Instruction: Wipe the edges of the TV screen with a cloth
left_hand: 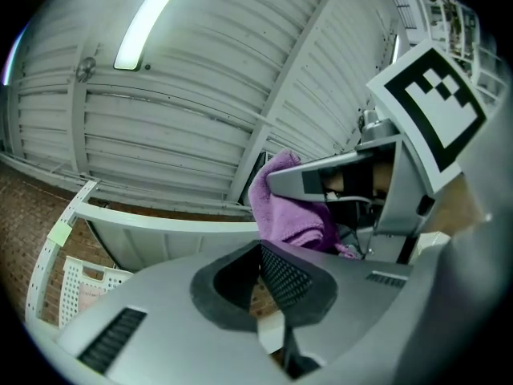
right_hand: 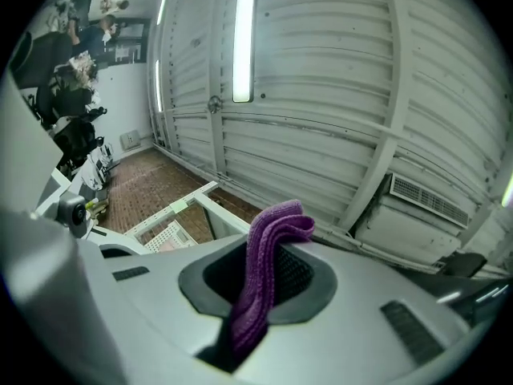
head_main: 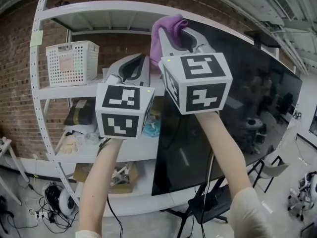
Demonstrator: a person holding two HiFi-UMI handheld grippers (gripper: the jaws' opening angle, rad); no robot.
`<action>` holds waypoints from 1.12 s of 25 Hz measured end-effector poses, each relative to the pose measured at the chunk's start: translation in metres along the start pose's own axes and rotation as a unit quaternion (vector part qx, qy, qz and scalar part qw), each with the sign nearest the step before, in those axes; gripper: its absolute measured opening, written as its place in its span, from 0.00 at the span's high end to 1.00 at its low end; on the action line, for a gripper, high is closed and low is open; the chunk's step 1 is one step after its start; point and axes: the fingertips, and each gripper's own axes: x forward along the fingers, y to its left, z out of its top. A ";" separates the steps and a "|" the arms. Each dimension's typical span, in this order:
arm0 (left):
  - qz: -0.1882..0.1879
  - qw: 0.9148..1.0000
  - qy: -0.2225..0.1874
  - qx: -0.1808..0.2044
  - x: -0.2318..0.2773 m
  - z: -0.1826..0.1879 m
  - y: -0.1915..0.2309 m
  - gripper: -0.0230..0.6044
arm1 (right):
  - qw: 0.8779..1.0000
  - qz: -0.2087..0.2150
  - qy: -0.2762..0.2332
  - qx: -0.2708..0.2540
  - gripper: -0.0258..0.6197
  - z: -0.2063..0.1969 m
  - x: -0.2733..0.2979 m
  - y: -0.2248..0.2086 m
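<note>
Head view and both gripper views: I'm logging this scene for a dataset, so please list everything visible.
TV screen: one, black, right of the shelving.
cloth: one, purple, pinched in the right gripper.
shelving unit: one, white, left of the TV screen.
basket: one, white, upper shelf.
cardboard box: one, brown, lower shelf.
cables: several, black, floor at left.
ceiling light: one, white, overhead.
left gripper: one, grey, shut and empty.
right gripper: one, grey, raised by the screen's upper left corner.
forearms: two, bare.

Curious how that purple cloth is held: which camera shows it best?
Right gripper view: the purple cloth sits pinched between its jaws, close up. Head view shows only its top; left gripper view, a side bunch.
</note>
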 end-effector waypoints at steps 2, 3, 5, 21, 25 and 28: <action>-0.001 1.000 -0.002 0.002 0.005 0.007 0.001 0.94 | 1.000 -0.003 -0.006 -0.003 0.87 0.006 0.006 -0.005; -0.003 1.000 -0.003 0.002 0.008 0.011 0.001 0.94 | 1.000 -0.003 -0.010 0.001 0.87 0.010 0.008 -0.007; -0.010 1.000 -0.006 0.002 0.010 0.018 0.001 0.94 | 1.000 -0.004 -0.023 0.010 0.87 0.020 0.010 -0.014; -0.021 0.999 -0.023 0.004 0.031 0.038 -0.010 0.94 | 0.940 -0.055 -0.064 -0.330 0.88 0.088 0.011 -0.093; -0.022 0.999 -0.030 -0.002 0.034 0.041 -0.014 0.94 | 0.896 0.056 -0.033 -0.439 0.88 0.057 0.006 -0.050; -0.014 0.999 -0.037 0.008 0.031 0.045 -0.015 0.94 | 0.887 0.117 -0.015 -0.446 0.87 0.036 0.003 -0.030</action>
